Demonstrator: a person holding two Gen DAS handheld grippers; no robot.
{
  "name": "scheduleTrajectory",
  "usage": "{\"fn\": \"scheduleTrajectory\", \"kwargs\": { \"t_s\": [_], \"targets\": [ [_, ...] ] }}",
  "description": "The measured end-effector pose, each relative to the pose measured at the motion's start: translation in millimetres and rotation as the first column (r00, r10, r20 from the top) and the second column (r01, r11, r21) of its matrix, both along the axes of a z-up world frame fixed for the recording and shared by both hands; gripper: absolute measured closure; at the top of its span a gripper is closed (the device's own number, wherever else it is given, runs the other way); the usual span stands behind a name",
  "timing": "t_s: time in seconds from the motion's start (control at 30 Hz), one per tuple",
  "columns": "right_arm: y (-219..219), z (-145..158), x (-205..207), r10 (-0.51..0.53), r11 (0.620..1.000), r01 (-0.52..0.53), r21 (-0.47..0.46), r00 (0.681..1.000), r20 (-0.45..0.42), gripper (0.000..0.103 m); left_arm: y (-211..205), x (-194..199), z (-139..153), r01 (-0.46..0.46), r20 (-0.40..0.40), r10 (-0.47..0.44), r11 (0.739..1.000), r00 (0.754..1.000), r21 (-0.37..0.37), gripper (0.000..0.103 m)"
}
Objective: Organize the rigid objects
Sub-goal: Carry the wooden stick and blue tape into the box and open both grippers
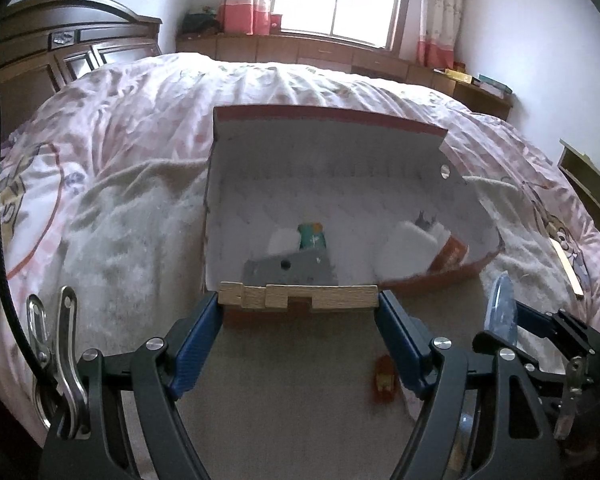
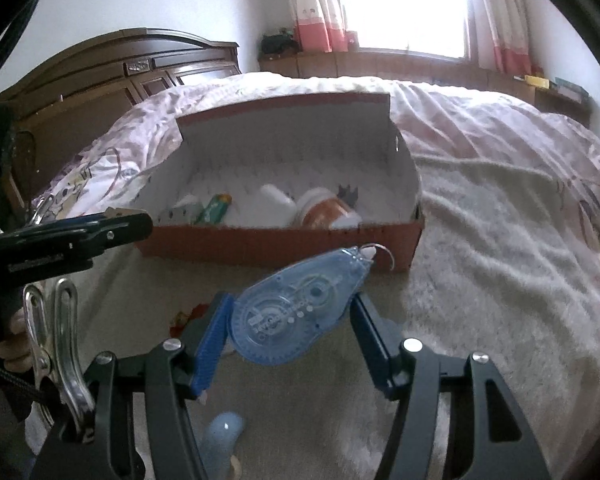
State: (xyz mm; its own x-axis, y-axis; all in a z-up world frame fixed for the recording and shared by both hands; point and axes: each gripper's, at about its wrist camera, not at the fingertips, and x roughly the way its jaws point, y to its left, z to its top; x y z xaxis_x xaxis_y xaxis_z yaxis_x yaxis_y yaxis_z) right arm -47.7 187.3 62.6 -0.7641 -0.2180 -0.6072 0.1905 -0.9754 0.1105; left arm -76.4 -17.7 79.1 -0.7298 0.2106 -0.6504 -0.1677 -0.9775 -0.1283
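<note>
My left hand-held gripper: spread wide, its two blue pads pinching a notched wooden block end to end; the block lies level across the tips.
My right hand-held gripper: about half spread, its pads clamped on a blue see-through correction tape dispenser; the round body sits between the pads, the tip points up and away toward the box.
Box: red cardboard, white inside, lid standing open at the back, resting on the bed just ahead of both grippers.
Block's place: in the air at the box's near wall, seen in front of it.
Dispenser's place: in the air just short of the box's near wall.
Inside the box: a grey flat piece, a green packet, white pieces and an orange-labelled container.
On the blanket below me: a small red item, blurred.
</note>
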Motion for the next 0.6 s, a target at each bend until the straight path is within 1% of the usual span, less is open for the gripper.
{"fn": "scheduleTrajectory", "kwargs": {
  "t_s": [0.17,0.33,0.6],
  "targets": [
    [2,13,-13,0.010,1.000,-0.010,-0.007,1.000,-0.019,0.039,3,-12,7,-0.004,-0.016,0.004,1.000,1.000,-0.018,0.024],
    [-3,20,-27,0.027,1.000,-0.027,0.001,0.999,-0.036,0.039,8,-27,8,-0.012,-0.013,0.012,1.000,1.000,-0.003,0.024],
    [-7,28,-52,0.034,0.999,-0.033,0.016,0.999,-0.034,0.039,13,-52,6,-0.018,-0.008,0.018,1.000,1.000,-0.024,0.024]
  ]
}}
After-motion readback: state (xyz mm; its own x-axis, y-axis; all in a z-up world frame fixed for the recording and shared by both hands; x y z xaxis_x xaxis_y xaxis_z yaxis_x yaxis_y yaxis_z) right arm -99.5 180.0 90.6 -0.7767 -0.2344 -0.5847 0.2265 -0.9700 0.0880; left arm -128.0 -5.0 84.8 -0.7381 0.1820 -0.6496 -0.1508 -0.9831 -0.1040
